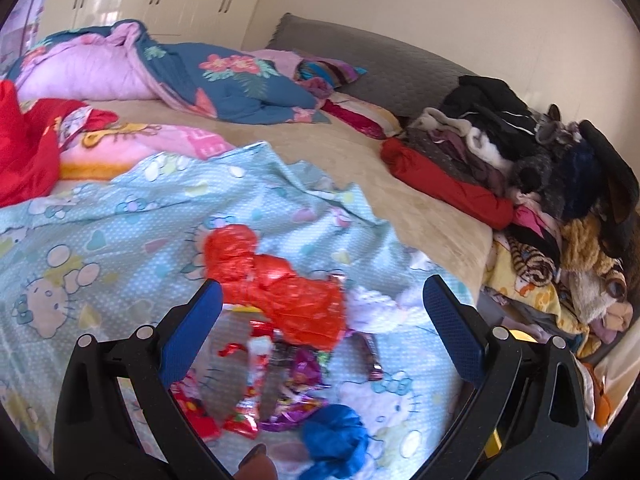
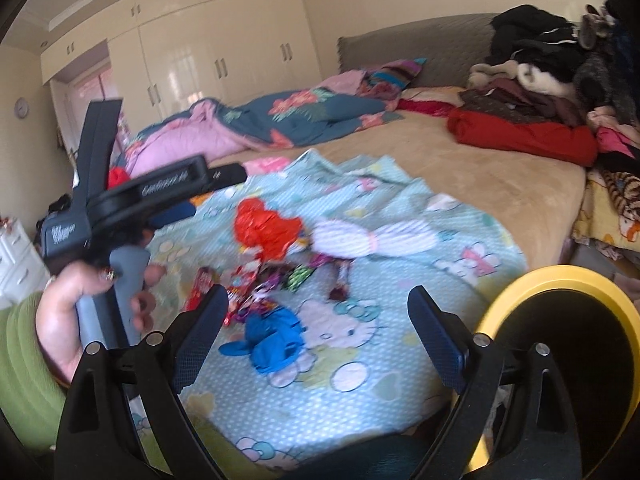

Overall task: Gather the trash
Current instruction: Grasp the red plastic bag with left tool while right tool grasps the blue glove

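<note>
We see a wide bed [image 2: 460, 168] under a pale blue cartoon-print sheet [image 2: 360, 360]; near its corner stands a yellow-rimmed black bin [image 2: 560, 280]. On the sheet lie a crumpled orange plastic bag [image 1: 280, 292], a blue bag [image 2: 272, 344], and foil wrappers [image 1: 288, 380]. Our left gripper [image 1: 322, 312] and right gripper [image 2: 318, 314] both gape wide, empty.

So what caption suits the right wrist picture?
Open right gripper above blue bag and wrappers on the bed, yellow-rimmed bin beside.
</note>
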Motion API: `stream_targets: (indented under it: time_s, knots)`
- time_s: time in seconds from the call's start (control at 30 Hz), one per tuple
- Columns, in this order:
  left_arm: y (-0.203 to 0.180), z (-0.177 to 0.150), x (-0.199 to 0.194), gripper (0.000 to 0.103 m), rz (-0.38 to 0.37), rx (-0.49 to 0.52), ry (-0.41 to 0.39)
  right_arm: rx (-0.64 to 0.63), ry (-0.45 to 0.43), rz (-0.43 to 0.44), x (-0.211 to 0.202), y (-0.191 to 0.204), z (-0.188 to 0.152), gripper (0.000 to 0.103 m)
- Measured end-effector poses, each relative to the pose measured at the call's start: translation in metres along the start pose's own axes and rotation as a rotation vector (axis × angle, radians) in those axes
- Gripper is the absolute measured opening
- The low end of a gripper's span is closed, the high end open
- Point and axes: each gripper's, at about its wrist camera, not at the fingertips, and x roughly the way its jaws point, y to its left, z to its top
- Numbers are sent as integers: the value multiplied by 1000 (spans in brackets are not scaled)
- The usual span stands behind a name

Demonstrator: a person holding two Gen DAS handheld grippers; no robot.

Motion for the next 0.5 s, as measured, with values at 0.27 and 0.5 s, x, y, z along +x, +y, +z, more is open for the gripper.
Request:
stream_targets:
  time_s: [0.27, 0.5]
  knots:
    - [35, 1, 12, 92, 38, -64, 25, -61, 91, 47, 39, 25, -9, 89]
    - [62, 5, 35, 92, 43, -125, 67, -83, 176, 69, 67, 35, -15, 89]
